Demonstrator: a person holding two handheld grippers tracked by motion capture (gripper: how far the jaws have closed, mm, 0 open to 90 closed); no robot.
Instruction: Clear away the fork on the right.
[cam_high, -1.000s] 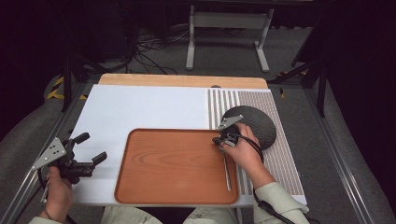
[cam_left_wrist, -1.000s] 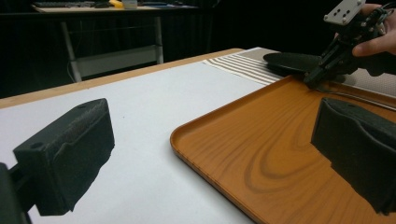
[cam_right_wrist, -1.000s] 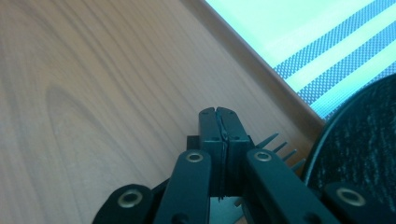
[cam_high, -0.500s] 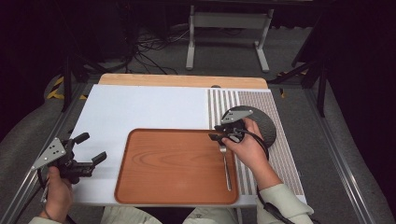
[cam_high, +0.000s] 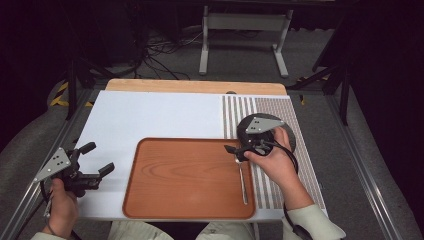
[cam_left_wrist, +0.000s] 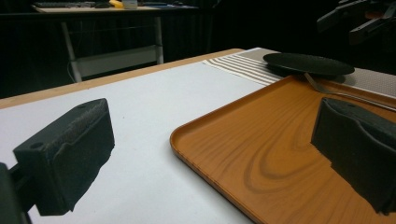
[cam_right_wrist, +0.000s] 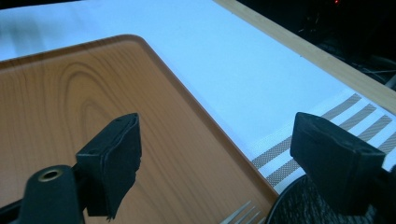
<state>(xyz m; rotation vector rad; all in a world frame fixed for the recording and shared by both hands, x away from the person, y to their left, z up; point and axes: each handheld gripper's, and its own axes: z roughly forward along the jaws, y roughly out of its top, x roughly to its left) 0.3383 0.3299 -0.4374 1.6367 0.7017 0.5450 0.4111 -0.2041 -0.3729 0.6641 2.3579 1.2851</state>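
Observation:
A wooden tray (cam_high: 185, 175) lies at the front middle of the table. Along its right side lies a metal fork (cam_high: 242, 182), tines toward the far edge, next to a dark round plate (cam_high: 290, 137). My right gripper (cam_high: 234, 152) hovers just above the fork's head; its jaws have just been opening and nothing is between them. In the right gripper view the open gripper (cam_right_wrist: 219, 158) looks down on the tray (cam_right_wrist: 70, 93), the fork tines (cam_right_wrist: 240, 215) and the plate's rim (cam_right_wrist: 289, 205). My left gripper (cam_high: 99, 158) rests open left of the tray, empty (cam_left_wrist: 210, 158).
A white mat (cam_high: 150, 117) with a striped right part (cam_high: 240, 112) covers the table. A wooden strip (cam_high: 195, 86) runs along the far edge. A metal stand (cam_high: 245, 30) is on the floor beyond. Metal rails (cam_high: 360, 165) flank the table.
The right gripper has opened, let go of the fork, and risen a little toward the far side. The fork now lies on the tray. The left gripper has not moved.

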